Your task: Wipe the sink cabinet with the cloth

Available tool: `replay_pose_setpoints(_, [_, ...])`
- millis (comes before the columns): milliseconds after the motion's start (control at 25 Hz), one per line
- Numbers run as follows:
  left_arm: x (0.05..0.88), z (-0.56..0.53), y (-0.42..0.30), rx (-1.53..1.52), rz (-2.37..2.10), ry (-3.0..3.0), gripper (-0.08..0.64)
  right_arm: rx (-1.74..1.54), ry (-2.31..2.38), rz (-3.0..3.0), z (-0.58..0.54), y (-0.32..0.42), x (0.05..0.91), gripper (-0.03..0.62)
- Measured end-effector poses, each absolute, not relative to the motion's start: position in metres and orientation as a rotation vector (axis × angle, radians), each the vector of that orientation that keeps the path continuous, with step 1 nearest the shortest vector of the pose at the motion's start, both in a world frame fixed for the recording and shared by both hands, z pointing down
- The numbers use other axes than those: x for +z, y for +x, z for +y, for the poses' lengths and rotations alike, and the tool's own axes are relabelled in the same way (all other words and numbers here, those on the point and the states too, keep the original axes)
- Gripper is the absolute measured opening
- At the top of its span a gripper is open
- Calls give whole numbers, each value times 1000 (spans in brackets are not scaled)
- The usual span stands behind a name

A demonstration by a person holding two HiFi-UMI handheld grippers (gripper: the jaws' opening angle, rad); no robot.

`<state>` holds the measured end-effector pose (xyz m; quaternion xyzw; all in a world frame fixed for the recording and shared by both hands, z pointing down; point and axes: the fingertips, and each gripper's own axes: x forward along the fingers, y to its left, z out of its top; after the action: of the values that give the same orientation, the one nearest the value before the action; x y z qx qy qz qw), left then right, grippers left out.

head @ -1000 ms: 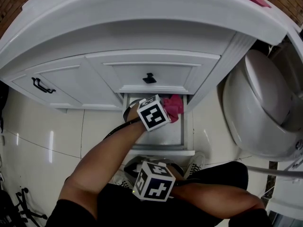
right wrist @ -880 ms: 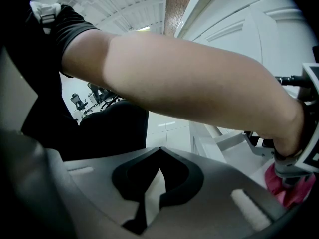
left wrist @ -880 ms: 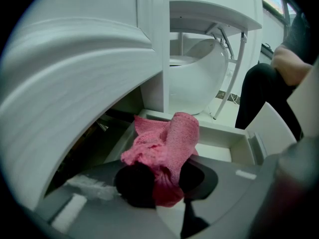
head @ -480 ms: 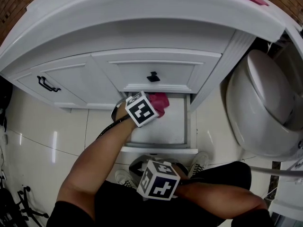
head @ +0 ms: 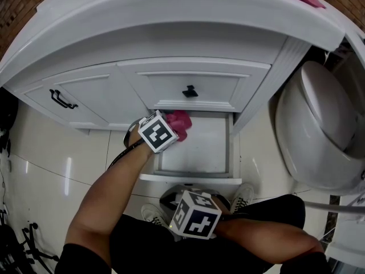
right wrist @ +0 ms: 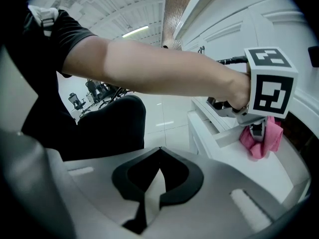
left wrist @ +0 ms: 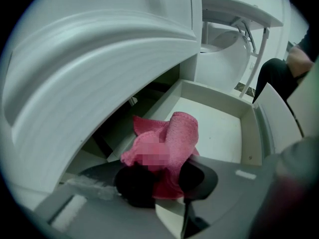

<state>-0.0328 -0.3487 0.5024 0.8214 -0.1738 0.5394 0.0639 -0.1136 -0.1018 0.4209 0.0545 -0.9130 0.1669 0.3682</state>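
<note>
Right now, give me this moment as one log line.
left gripper: shut on cloth | cloth: in open drawer | right gripper: shut, empty

The pink cloth (left wrist: pixel 182 133) has a nubby, terry-like weave, matt and soft-looking, bunched in loose folds. The white sink cabinet (head: pixel 171 50) looks painted, smooth with a satin sheen; the inner floor of its open drawer (head: pixel 199 144) is a flatter, duller white. The small black knob (head: pixel 190 91) and the black bar handle (head: pixel 61 99) look like matt dark metal. The left gripper (left wrist: pixel 159 180) and the right gripper (right wrist: pixel 157 176) have smooth, matt grey plastic bodies with duller black jaw linings. The cream tiled floor (head: pixel 45 153) is polished and mirrors the lights. The white toilet (head: pixel 319 136) is glossy, like glazed ceramic. The reddish brick wall (head: pixel 14 7) looks rough and matt.
</note>
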Motion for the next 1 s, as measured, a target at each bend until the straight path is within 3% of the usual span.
replay_pose_setpoints(560, [470, -291, 64, 1329, -238, 2624, 95, 440, 144, -2344, -99, -109, 420, 6])
replay_pose_setpoints(1000, [486, -260, 97, 1422, -73, 2647, 95, 442, 154, -2342, -100, -102, 421, 6])
